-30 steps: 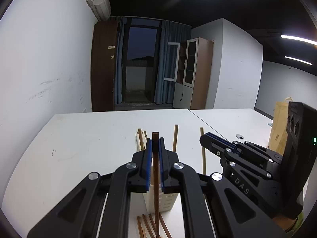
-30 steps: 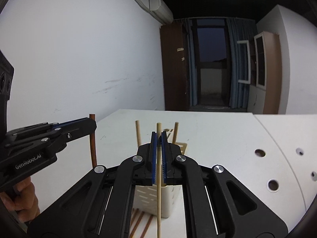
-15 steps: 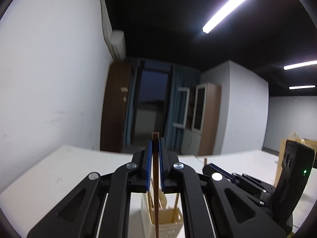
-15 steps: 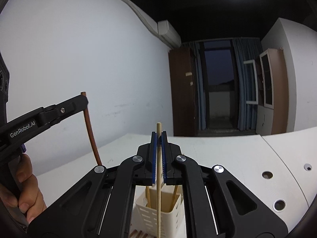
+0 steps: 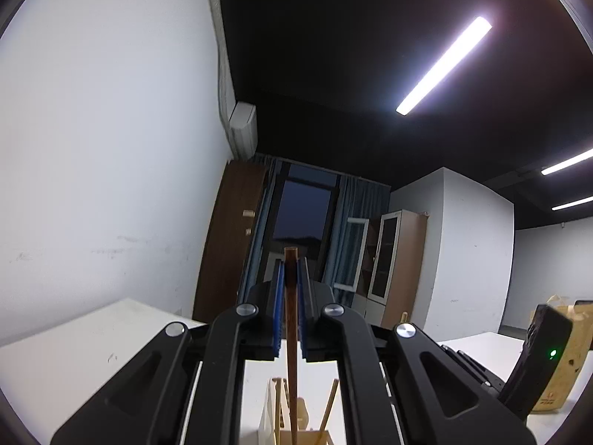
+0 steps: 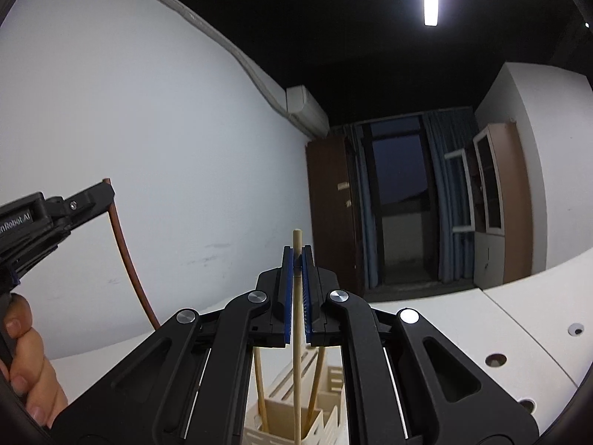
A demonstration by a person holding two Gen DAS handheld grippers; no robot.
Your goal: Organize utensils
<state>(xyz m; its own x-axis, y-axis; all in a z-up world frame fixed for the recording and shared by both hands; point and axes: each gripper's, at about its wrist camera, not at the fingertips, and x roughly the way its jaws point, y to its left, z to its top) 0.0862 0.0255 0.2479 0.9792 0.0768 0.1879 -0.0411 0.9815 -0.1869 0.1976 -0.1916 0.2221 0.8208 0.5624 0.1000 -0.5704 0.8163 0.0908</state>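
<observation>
Wall: we see a pale wall [image 5: 111, 148] filling the left side, marked with faint scuffs.
Air conditioner: a white unit [image 6: 305, 109] sits high on that wall, just under the dark ceiling.
Ceiling lights: we count a bright strip light [image 5: 443, 66] overhead, and two more far to the right.
Door: a dark brown door [image 6: 331, 211] stands beside a tall window [image 6: 398, 178] showing dusk outside, with blue curtains [image 6: 446, 200] next to it.
Cabinet: we find a wooden cabinet with glass doors [image 5: 394, 259] against the far wall.
Surface: white, with round holes [image 6: 496, 359] on its right part.
Cardboard box: one stands at the far right [image 5: 556, 371].
</observation>
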